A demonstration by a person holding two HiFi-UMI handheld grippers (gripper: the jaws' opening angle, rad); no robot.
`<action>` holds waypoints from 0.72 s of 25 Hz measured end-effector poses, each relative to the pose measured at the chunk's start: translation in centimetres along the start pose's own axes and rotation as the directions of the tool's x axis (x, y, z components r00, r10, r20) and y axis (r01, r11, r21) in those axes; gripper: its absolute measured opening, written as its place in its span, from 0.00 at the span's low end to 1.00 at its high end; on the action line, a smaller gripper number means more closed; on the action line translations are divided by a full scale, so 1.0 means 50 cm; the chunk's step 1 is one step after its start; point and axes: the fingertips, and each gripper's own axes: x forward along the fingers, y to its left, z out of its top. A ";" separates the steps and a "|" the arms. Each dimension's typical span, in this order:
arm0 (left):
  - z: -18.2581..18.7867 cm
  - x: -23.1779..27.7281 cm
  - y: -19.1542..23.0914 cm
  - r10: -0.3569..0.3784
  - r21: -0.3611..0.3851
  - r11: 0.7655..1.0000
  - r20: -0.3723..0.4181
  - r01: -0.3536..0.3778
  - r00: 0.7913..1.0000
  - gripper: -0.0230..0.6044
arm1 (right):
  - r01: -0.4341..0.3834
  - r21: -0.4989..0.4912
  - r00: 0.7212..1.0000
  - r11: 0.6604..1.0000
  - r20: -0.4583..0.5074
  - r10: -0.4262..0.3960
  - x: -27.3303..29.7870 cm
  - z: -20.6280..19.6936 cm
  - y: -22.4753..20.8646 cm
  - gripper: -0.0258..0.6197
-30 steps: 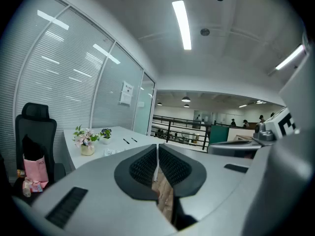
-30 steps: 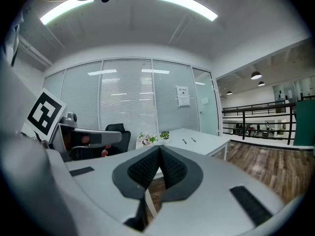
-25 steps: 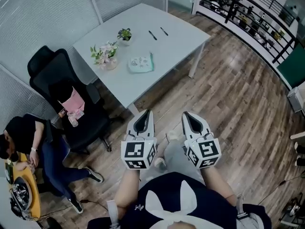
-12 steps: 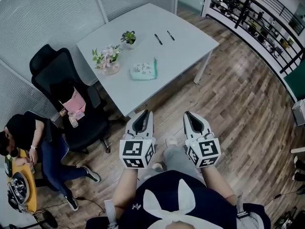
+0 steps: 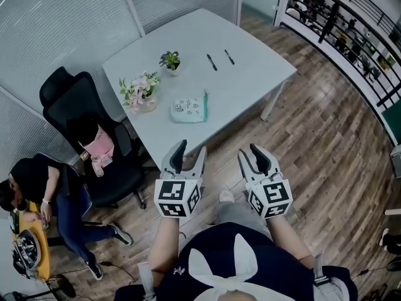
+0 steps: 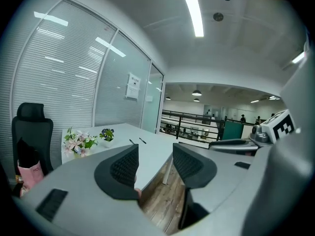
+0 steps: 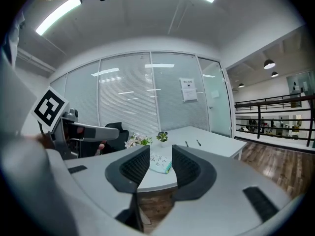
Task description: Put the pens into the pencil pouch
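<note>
**Head view: pens and pouch on the counter, both grippers wide and empty**

The two pens (image 5: 212, 62) are too small to read as more than thin dark sticks. They lie side by side, near each other but apart, toward the far edge of the white counter (image 5: 250, 80). The pencil pouch (image 5: 190, 109) lies flat nearer the front edge, well apart from them. It is pale green with a white printed panel on top; whether its zip is open cannot be told. In the left gripper view the pouch is hidden behind a jaw. In the right gripper view it shows far off in the gap between the jaws, which cut off its edges.

The left gripper (image 5: 191, 149) and the right gripper (image 5: 249, 152) hover over the wooden floor (image 5: 326, 143), short of the counter and well apart from pens and pouch. Both have just been opening their jaws, which stand wide with nothing between them.

A bunch of flowers (image 5: 141, 88) and a small potted plant (image 5: 170, 60) stand on the counter's left side. An office chair (image 5: 69, 105) carrying a pink bag (image 5: 99, 148) stands beside the counter. A seated person (image 5: 37, 187) is cut off at the left edge.
</note>
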 end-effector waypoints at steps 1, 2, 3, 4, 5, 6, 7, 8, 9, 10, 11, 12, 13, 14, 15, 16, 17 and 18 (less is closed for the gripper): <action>0.002 0.014 0.004 0.008 -0.005 1.000 -0.002 -0.008 1.000 0.37 | -0.006 0.000 1.000 1.000 -0.005 0.006 0.010 0.002 -0.012 0.24; 0.004 0.028 0.007 0.015 -0.010 1.000 -0.004 -0.015 1.000 0.37 | -0.011 0.001 1.000 1.000 -0.009 0.011 0.020 0.004 -0.023 0.24; 0.004 0.042 0.010 0.022 -0.014 1.000 -0.006 -0.023 1.000 0.37 | -0.017 0.000 1.000 1.000 -0.014 0.017 0.030 0.005 -0.035 0.24; 0.005 0.056 0.013 0.031 -0.017 0.999 -0.005 -0.031 1.000 0.38 | -0.022 0.000 1.000 1.000 -0.017 0.022 0.040 0.006 -0.048 0.24; 0.007 0.071 0.017 0.041 -0.020 0.999 -0.004 -0.041 0.999 0.38 | -0.029 0.000 0.999 1.000 -0.020 0.029 0.052 0.007 -0.059 0.24; 0.006 0.086 0.022 0.051 -0.023 0.998 -0.005 -0.051 0.999 0.38 | -0.035 0.000 0.999 0.999 -0.023 0.035 0.065 0.008 -0.071 0.24; 0.003 0.102 0.027 0.060 -0.028 0.998 -0.010 -0.060 0.998 0.38 | -0.043 -0.001 0.999 0.999 -0.026 0.043 0.076 0.008 -0.081 0.24; -0.004 0.118 0.031 0.069 -0.033 0.997 -0.021 -0.070 0.997 0.38 | -0.051 -0.001 0.998 0.999 -0.032 0.051 0.087 0.007 -0.091 0.24; -0.015 0.132 0.034 0.077 -0.039 0.996 -0.037 -0.079 0.996 0.38 | -0.059 -0.001 0.997 0.998 -0.040 0.059 0.094 0.005 -0.100 0.24; -0.027 0.146 0.037 0.085 -0.044 0.995 -0.056 -0.088 0.995 0.38 | -0.066 -0.002 0.997 0.998 -0.048 0.066 0.101 0.003 -0.108 0.24; -0.040 0.159 0.042 0.093 -0.049 0.994 -0.074 -0.097 0.993 0.38 | -0.073 -0.005 0.996 0.997 -0.053 0.073 0.109 0.003 -0.116 0.24; -0.050 0.173 0.047 0.100 -0.055 0.993 -0.089 -0.105 0.991 0.38 | -0.079 -0.010 0.995 0.997 -0.056 0.078 0.119 0.005 -0.124 0.24; -0.059 0.187 0.054 0.104 -0.061 0.992 -0.102 -0.111 0.989 0.37 | -0.083 -0.013 0.995 0.996 -0.056 0.082 0.130 0.008 -0.132 0.24; -0.067 0.200 0.060 0.107 -0.069 0.991 -0.116 -0.115 0.987 0.38 | -0.086 -0.013 0.995 0.996 -0.056 0.085 0.141 0.010 -0.139 0.24; -0.076 0.211 0.065 0.108 -0.075 0.990 -0.131 -0.118 0.986 0.37 | -0.086 -0.010 0.995 0.996 -0.058 0.085 0.150 0.009 -0.146 0.24; -0.085 0.221 0.068 0.108 -0.081 0.989 -0.146 -0.120 0.983 0.38 | -0.085 -0.005 0.995 0.996 -0.061 0.085 0.158 0.007 -0.152 0.24; -0.094 0.233 0.072 0.107 -0.085 0.989 -0.161 -0.122 0.981 0.38 | -0.085 0.000 0.994 0.996 -0.066 0.085 0.167 0.003 -0.158 0.24; -0.104 0.246 0.075 0.105 -0.088 0.989 -0.177 -0.122 0.979 0.38 | -0.085 0.003 0.994 0.996 -0.073 0.085 0.177 -0.001 -0.165 0.24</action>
